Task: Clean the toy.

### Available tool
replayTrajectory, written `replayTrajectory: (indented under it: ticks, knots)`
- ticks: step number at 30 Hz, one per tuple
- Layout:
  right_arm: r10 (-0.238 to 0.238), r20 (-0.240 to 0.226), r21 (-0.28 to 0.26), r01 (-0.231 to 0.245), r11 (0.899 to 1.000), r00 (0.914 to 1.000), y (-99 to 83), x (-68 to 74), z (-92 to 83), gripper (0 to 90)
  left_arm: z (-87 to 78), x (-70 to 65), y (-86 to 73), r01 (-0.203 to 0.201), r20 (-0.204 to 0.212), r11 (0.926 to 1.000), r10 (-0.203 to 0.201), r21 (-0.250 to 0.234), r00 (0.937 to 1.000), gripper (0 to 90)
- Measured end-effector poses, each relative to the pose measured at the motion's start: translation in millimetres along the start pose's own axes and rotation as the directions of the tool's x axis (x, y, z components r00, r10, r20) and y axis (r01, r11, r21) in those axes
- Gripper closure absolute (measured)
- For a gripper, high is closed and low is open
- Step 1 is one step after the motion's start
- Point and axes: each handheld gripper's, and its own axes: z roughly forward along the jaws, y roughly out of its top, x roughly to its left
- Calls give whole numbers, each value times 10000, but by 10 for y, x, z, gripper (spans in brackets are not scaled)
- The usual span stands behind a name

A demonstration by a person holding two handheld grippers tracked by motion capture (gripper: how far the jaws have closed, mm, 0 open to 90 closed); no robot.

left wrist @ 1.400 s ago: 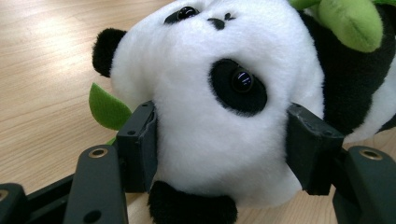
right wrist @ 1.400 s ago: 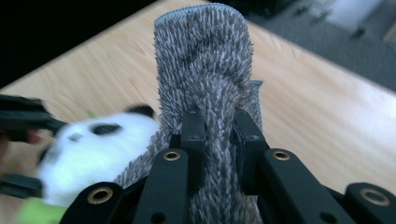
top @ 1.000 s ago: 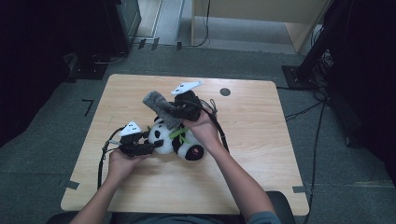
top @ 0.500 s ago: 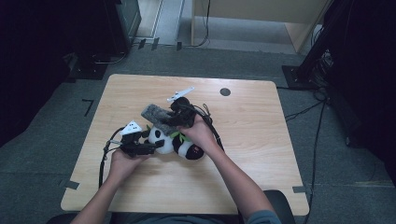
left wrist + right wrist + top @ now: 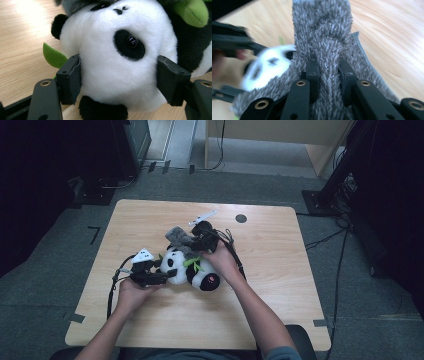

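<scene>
1. Left gripper (image 5: pixel 117 82) pinched the plush panda (image 5: pixel 187 267) by its head, at table (image 5: pixel 280 285) centre.
2. Right gripper (image 5: pixel 329 72) clamped a grey fuzzy cloth (image 5: pixel 322 32), its jaws having just closed further.
3. Risk: the cloth could snag on the panda and slip free.

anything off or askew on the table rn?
Only the panda plush: it lies tipped on its side, not sitting up, head clamped in the left gripper. The right gripper pinches a fuzzy grey cloth bunched against the head. No damage or spill on the table.
</scene>
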Motion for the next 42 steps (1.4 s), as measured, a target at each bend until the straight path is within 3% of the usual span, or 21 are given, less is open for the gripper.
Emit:
replayTrajectory:
  ticks: [3, 5, 8, 10, 12, 18, 20, 23, 24, 25, 29, 30, 31, 33, 34, 35, 38, 42]
  knots:
    - [-234, 818, 342, 207, 9992, 9964, -25, -65, -19, 752, 1, -3, 14, 41, 22, 10000, -41, 10, 10000, 304]
    - [-239, 964, 405, 200, 9990, 9951, -32, -100, -35, 752, -2, -2, 19, 172, 85, 9999, -172, -2, 9998, 314]
    - [-473, 1445, 511, 403, 9979, 9884, -31, -127, -58, 754, -9, -1, 20, 128, 90, 9999, -128, 28, 9999, 321]
    - [-379, 1684, 533, 293, 9982, 9850, -37, -173, -83, 758, -11, 0, 18, 60, 87, 10000, -61, 36, 9999, 325]
    - [-120, 1707, 472, 40, 9989, 9853, -56, -248, -122, 763, -13, 1, 14, -8, 93, 10000, 8, 51, 10000, 325]
    - [682, 2124, 374, -778, 9963, 9748, -147, -494, -273, 770, -9, 13, 2, -97, 89, 9999, 97, -46, 9999, 319]
    - [721, 2314, 187, -785, 9967, 9702, -159, -531, -351, 774, -10, 18, -7, -169, 104, 9998, 170, -92, 9998, 318]
    - [876, 2102, -524, -782, 9956, 9737, -139, -518, -513, 778, -7, 21, -4, -69, 101, 9999, 70, -135, 9999, 321]
    - [876, 2102, -524, -782, 9956, 9737, -139, -518, -513, 778, -7, 21, -4, -69, 101, 9999, 70, -135, 9999, 326]
    - [908, 1744, -1152, -713, 9908, 9805, -103, -448, -629, 778, -5, 18, 2, -31, 56, 9998, 32, -180, 10000, 330]
    - [566, 1018, -1812, -374, 9827, 9932, -18, -240, -744, 777, -5, 27, 14, 57, 54, 9996, -56, -283, 10000, 331]
    - [566, 1018, -1812, -374, 9827, 9932, -18, -240, -744, 777, -5, 27, 14, 57, 54, 9996, -56, -283, 10000, 331]
    - [165, 703, -2031, -19, 9792, 9974, 36, -74, -756, 777, -2, 27, 18, 94, 26, 9993, -93, -374, 10000, 332]
    - [-208, 476, -2133, 305, 9765, 9987, 67, 60, -738, 777, 2, 28, 29, 149, 31, 9991, -148, -400, 9999, 333]
    - [-208, 476, -2133, 305, 9765, 9987, 67, 60, -738, 777, 2, 28, 29, 149, 31, 9991, -148, -400, 9999, 333]
    - [-683, 301, -2112, 731, 9747, 9972, 91, 223, -687, 777, 8, 35, 37, 177, 55, 9990, -174, -415, 9998, 334]
    - [-1163, 95, -2036, 1157, 9722, 9932, 96, 394, -583, 777, 14, 39, 49, 161, 48, 9991, -160, -396, 9999, 334]
    - [-1363, -460, -1652, 1271, 9780, 9896, 70, 518, -389, 777, 22, 43, 67, 181, 45, 9992, -179, -347, 9998, 335]
